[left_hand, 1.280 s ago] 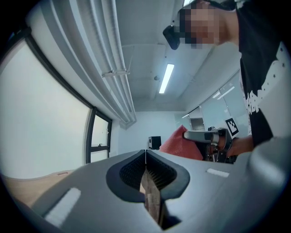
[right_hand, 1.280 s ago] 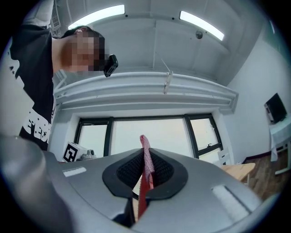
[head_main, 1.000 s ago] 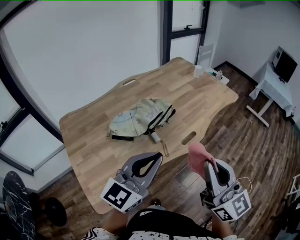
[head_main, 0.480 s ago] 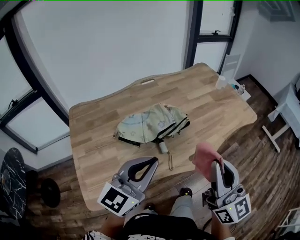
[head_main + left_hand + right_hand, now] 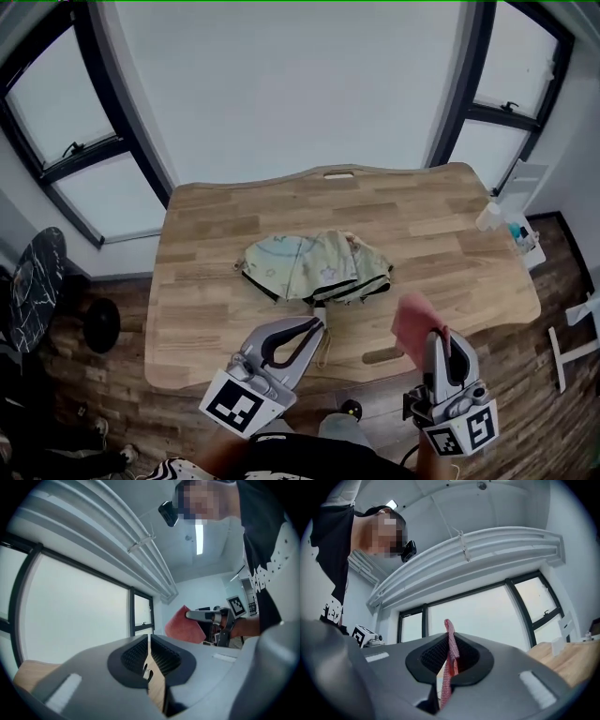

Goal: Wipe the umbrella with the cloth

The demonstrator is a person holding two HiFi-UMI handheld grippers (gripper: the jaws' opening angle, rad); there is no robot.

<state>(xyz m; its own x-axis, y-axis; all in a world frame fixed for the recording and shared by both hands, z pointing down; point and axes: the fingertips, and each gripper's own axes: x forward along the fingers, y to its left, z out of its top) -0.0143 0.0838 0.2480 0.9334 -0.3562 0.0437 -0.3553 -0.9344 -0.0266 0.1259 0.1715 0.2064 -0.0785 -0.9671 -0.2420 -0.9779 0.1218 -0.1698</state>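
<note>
A big light wooden table (image 5: 216, 234) with wavy edges fills the middle of the head view. The folded umbrella (image 5: 314, 267), pale green and cream with black edges, lies flat on the table near the middle of the frame, a bit closer to the near edge. The grey left gripper (image 5: 319, 325) is at the lower middle of the frame, over the near edge of the table, and its tip points up at the umbrella from just below it. In the left gripper view its two jaws are pressed together and there is nothing between them. The grey right gripper (image 5: 436, 337) is at the lower right of the frame, by the near edge of the table and apart from the umbrella. It pinches the soft pink cloth (image 5: 412, 323), which sticks up from its tip. In the right gripper view the cloth runs as a thin pink strip right between the two jaws, and they squeeze it. A small white bottle (image 5: 487, 217) stands at the right edge of the table, far from the umbrella. A dark wooden floor (image 5: 112, 375) shows at the lower left, beside the table.
</note>
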